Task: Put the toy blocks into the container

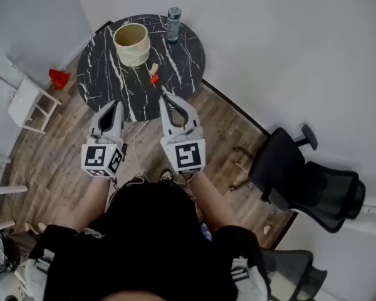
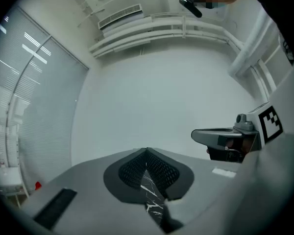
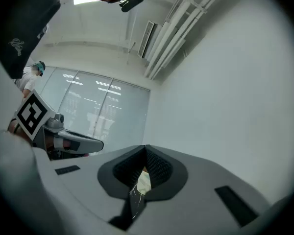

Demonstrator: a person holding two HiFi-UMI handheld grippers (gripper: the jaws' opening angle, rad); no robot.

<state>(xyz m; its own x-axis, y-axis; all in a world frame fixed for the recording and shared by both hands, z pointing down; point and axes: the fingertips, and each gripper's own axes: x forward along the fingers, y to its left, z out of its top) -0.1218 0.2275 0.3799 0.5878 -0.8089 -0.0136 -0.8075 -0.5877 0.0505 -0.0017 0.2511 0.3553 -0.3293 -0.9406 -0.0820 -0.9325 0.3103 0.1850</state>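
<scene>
On the round black marble table (image 1: 106, 74) stands a cream cylindrical container (image 1: 132, 44), open at the top. Two small blocks lie to its right: a pale wooden one (image 1: 153, 68) and a red one (image 1: 153, 78) just below it. My left gripper (image 1: 113, 107) and right gripper (image 1: 168, 100) hover side by side at the table's near edge, both shut and holding nothing. In the left gripper view my left gripper (image 2: 147, 153) has its jaws together, with marble showing below them. In the right gripper view my right gripper (image 3: 145, 151) is likewise shut, with a sliver of the container (image 3: 144, 182) showing below the jaws.
A blue-grey water bottle (image 1: 173, 24) stands at the table's far right edge. A red thing (image 1: 59, 78) lies on the floor left of the table, by a white stool (image 1: 31, 106). Black office chairs (image 1: 307, 184) stand at the right on the wooden floor.
</scene>
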